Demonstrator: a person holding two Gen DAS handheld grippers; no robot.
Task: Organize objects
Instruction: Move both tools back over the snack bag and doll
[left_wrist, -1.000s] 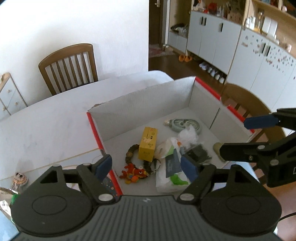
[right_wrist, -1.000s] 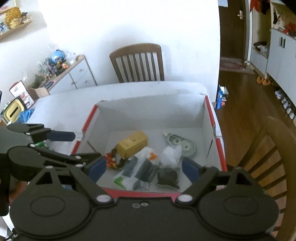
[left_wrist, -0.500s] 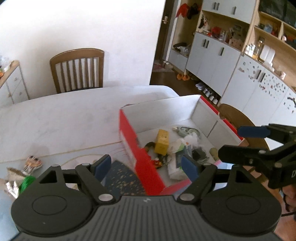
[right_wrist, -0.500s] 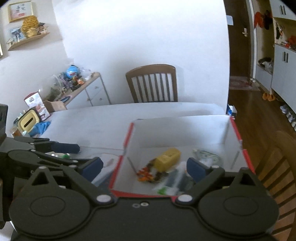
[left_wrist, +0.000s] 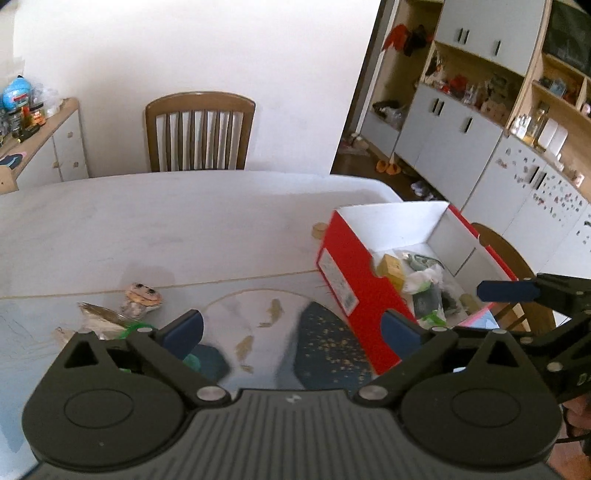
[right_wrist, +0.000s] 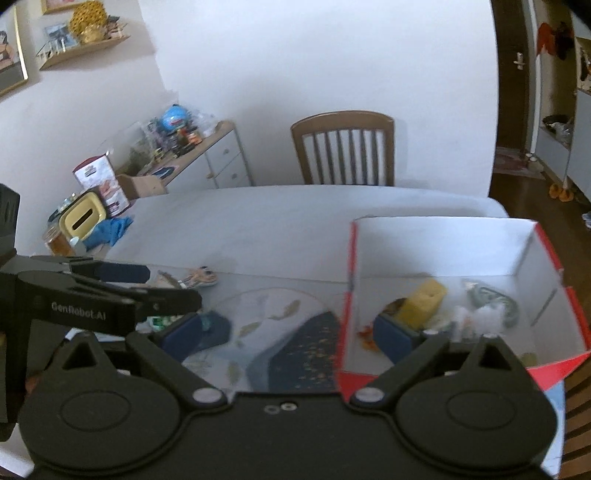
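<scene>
- Both claws stand wide and empty: the left gripper (left_wrist: 291, 332), jaws just opened further with nothing between them, hangs above the patterned placemat (left_wrist: 325, 343); the right gripper (right_wrist: 291, 334) likewise.
- Already gathered, the yellow carton (right_wrist: 423, 302) and white plastic wrappers (left_wrist: 424, 277) lie inside the red-and-white cardboard box (left_wrist: 354, 280) at the table's right.
- Loose items remain left of the mat: a small owl-faced figure (left_wrist: 142, 295) and a crinkled silvery wrapper (left_wrist: 99, 317).
- Probably next: lower the left claw squarely over the figure, close gently, lift clear of the box wall before releasing.
</scene>
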